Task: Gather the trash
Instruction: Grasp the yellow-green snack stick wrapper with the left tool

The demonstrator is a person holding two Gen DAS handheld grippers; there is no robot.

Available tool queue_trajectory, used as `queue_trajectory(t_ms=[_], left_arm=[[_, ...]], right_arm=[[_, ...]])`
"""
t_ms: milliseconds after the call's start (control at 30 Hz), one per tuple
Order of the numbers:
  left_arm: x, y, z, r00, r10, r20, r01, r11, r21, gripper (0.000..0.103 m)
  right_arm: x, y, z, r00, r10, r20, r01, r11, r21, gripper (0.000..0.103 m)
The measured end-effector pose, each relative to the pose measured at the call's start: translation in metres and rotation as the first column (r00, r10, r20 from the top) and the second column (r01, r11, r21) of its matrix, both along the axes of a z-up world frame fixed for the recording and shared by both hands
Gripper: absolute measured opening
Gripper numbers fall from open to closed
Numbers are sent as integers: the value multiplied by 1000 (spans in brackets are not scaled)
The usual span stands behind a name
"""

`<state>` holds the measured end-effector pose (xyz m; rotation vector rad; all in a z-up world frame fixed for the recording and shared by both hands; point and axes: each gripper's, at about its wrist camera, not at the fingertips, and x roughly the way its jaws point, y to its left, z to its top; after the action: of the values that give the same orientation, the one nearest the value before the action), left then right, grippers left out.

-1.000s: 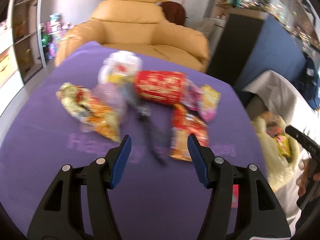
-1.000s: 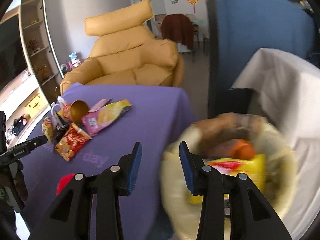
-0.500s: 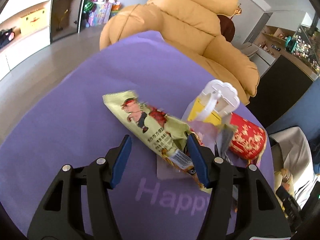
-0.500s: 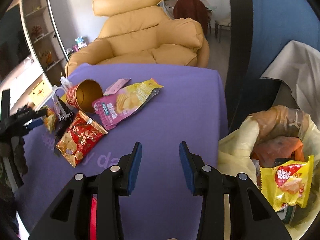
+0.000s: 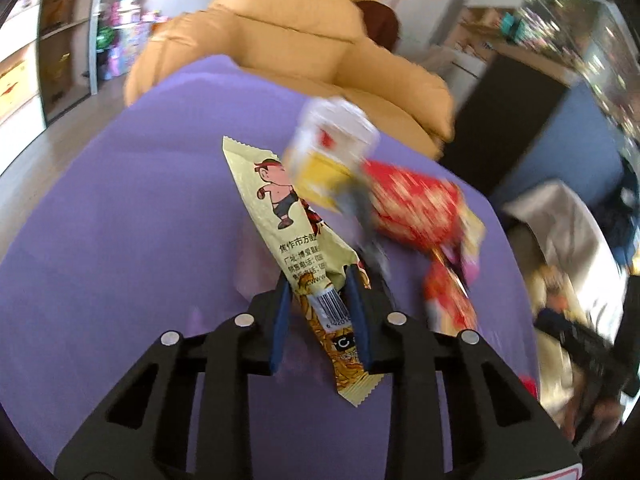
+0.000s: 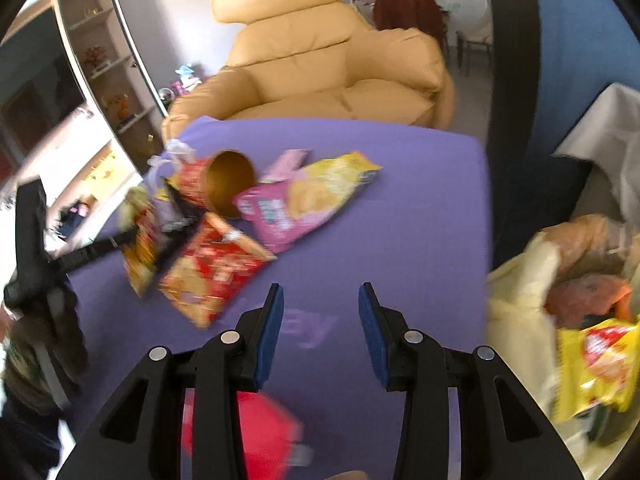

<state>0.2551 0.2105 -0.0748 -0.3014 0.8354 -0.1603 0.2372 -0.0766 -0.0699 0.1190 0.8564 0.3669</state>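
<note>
Above the bench's (image 5: 120, 240) left edge, the left hand-held gripper (image 5: 320, 304) clamps a cartoon snack wrapper (image 5: 296, 248). Keep it pinched while carrying toward the trash bag (image 6: 520, 304). The right hand-held gripper (image 6: 320, 320) gapes empty.

Both pictures are bright with daylight. Strong fisheye bending darkens the corners. In the left view the snack wrapper (image 5: 298, 240) is sharp, but things behind it are smeared. In the right view, the trash bag (image 6: 560, 320) is blurred.

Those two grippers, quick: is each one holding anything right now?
Left gripper: closed on the cartoon snack wrapper.
Right gripper: open, holding nothing, above the purple table.
</note>
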Motion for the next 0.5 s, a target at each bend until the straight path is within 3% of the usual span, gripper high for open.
queue_trajectory(t_ms=[167, 300, 400, 500], left_arm=[[-27, -20, -3, 992, -124, -17, 124, 992, -7, 26], [-43, -34, -2, 978, -206, -22, 206, 978, 16, 26], [-50, -37, 2, 979, -202, -12, 203, 979, 27, 26], [-50, -33, 6, 981, -195, 11, 195, 981, -16, 26]], right_arm=[[-1, 35, 6, 999, 40, -31, -38, 998, 60, 41], [10, 57, 15, 998, 58, 2, -58, 998, -5, 42], [38, 54, 18, 998, 51, 29, -49, 996, -73, 42], [63, 44, 15, 993, 94, 77, -85, 990, -113, 42]])
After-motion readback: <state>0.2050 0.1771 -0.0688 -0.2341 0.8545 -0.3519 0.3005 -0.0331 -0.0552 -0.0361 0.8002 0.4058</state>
